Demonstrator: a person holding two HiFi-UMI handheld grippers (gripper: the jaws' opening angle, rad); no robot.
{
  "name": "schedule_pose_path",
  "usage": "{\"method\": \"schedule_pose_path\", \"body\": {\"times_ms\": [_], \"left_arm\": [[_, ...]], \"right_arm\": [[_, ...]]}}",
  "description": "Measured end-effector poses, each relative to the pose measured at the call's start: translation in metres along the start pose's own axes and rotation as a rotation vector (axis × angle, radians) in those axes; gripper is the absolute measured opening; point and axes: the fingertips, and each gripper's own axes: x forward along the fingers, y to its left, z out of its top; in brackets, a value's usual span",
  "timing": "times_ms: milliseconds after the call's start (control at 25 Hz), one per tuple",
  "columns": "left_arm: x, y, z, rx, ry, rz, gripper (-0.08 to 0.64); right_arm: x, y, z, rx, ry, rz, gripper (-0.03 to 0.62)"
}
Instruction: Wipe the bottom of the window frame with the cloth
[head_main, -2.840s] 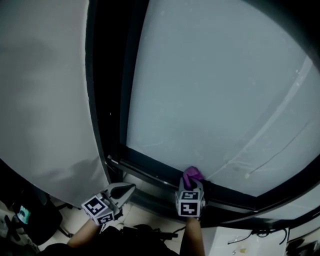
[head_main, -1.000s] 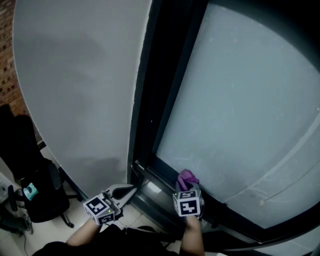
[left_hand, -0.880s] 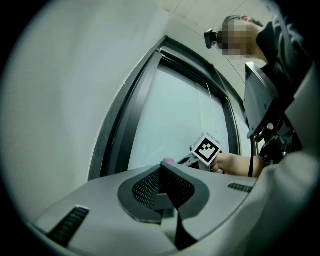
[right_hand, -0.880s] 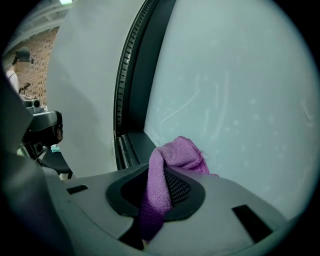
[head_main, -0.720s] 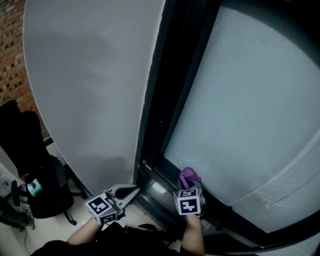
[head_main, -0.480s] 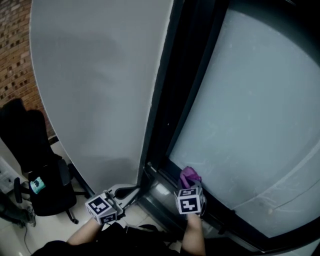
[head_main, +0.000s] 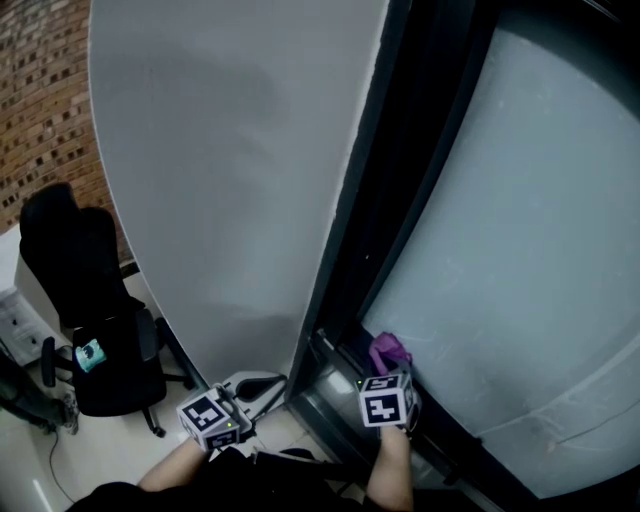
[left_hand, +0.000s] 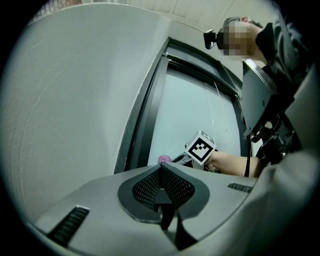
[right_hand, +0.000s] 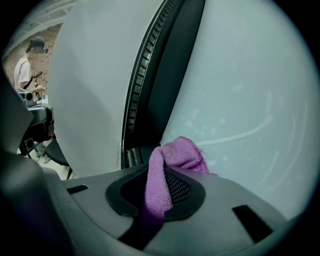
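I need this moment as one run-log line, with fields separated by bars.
right gripper: shut on purple cloth | place: bottom of window frame, near corner | left gripper: shut, empty

Dim, cool light; fisheye-warped, vignetted edges

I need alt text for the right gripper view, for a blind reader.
The right gripper holds a purple cloth between its shut jaws, near the bottom corner of a dark window frame. Pale glass fills the right side, a grey wall the left.
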Motion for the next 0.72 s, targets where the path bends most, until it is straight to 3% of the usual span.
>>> {"method": "schedule_pose_path", "body": {"times_ms": [720], "left_arm": [[-0.028, 0.012, -0.001, -0.014, -0.017, 0.139, -0.008]], "right_arm": [[0.028, 0.014, 0.026, -0.116, -0.01, 0.055, 0.067]]}}
